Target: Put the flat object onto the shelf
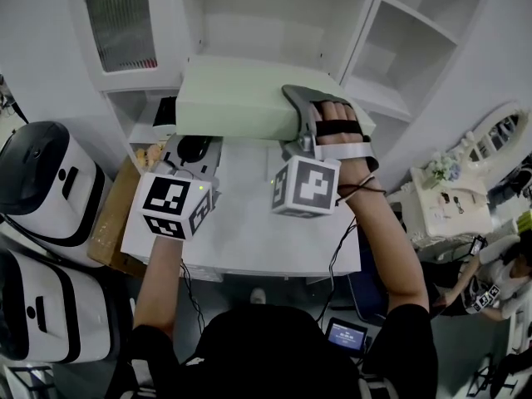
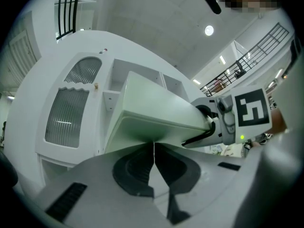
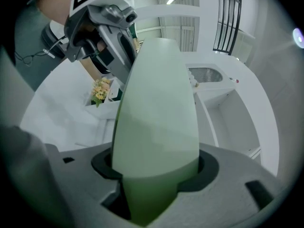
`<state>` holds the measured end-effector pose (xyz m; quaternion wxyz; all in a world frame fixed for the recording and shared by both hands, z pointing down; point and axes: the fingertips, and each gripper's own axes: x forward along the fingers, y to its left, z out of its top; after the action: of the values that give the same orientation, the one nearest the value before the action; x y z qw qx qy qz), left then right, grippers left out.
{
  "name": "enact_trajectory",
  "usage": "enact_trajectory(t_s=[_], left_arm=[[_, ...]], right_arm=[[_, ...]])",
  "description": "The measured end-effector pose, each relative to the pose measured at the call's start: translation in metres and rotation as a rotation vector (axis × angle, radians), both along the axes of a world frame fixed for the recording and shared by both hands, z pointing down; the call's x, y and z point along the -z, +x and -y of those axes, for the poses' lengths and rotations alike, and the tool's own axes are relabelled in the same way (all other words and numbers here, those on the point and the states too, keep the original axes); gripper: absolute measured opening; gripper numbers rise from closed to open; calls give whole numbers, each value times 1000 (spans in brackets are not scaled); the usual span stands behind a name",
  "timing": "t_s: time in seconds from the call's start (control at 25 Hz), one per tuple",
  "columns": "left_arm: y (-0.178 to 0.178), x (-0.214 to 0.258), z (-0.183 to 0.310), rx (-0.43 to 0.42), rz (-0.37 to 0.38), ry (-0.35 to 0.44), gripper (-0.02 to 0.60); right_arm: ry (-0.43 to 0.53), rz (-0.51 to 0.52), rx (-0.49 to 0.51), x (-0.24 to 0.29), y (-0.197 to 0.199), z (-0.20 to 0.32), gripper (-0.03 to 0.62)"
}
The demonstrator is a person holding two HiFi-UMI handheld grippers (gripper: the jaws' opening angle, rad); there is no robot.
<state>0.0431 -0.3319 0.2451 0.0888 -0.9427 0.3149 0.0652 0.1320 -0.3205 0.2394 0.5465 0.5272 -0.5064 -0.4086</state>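
Box (image 1: 237,98), flat and pale green, is up off the white desk (image 1: 249,239), lying level right in front of the white shelf unit (image 1: 274,19). Right gripper (image 3: 154,175) is clamped on the box at its right end, one jaw on top and one underneath. Left gripper (image 2: 153,148) has its jaws pressed together with nothing between them, tips just under the box's near edge; can't tell if they touch it.

white desk (image 1: 249,239), round ceiling lights (image 2: 209,30), black railing (image 2: 66,6) under a grey concrete ceiling (image 2: 156,18)
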Motion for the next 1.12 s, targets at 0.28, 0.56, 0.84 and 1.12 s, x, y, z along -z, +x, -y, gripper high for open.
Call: enact_trajectory(t_s=[0.28,0.56,0.84,1.12], left_arm=[[11,-7,13,3,10,-20,6],[20,-12,26,6,14,-39,6],[28,-24,34,11,22,-57,6],[26,-35,46,29,23,-83,6]], right_arm=[[-11,-6,-8,-6,12,15,284],[-19,-12,-20,-10,21,27,284],[-29,-16,-46,-20,32,40,284],[-30,-23,-39,-25,31,55,285]])
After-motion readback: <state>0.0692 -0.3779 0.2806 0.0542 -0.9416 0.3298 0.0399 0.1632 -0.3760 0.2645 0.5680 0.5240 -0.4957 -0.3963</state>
